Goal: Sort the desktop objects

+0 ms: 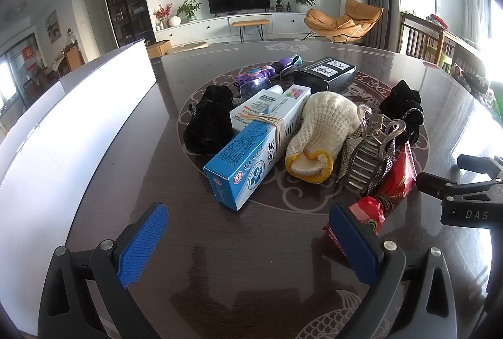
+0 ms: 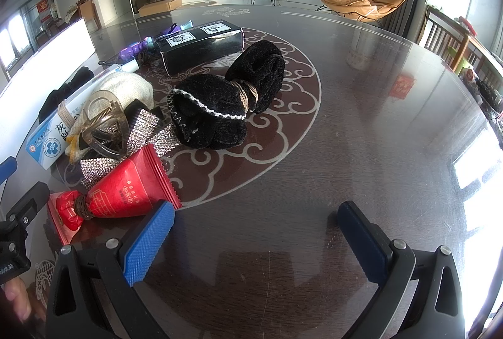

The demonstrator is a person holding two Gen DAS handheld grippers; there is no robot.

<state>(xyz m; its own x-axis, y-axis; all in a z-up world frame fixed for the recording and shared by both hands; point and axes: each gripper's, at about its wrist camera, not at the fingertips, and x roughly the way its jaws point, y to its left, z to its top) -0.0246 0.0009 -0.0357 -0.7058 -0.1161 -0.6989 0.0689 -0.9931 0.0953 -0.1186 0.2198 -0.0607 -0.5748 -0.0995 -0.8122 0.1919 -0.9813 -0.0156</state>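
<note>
A pile of objects lies mid-table. In the left wrist view a blue-and-white box bundle (image 1: 251, 156) tied with rubber bands sits ahead, beside a cream glove (image 1: 317, 131), a clear hair claw (image 1: 374, 150), a red packet (image 1: 396, 182), black velvet cloth (image 1: 207, 125), a black box (image 1: 327, 75) and a purple toy (image 1: 261, 73). My left gripper (image 1: 248, 241) is open, just short of the box bundle. In the right wrist view a banded black velvet bundle (image 2: 226, 106) lies ahead, the red packet (image 2: 129, 191) at the left. My right gripper (image 2: 254, 241) is open and holds nothing.
The dark round table (image 2: 377, 119) has a pale scroll pattern and a glossy top. A long white bin (image 1: 78, 119) stands along the left side. The right half of the table shows bare surface. Wooden chairs (image 1: 424, 40) stand beyond the far right edge.
</note>
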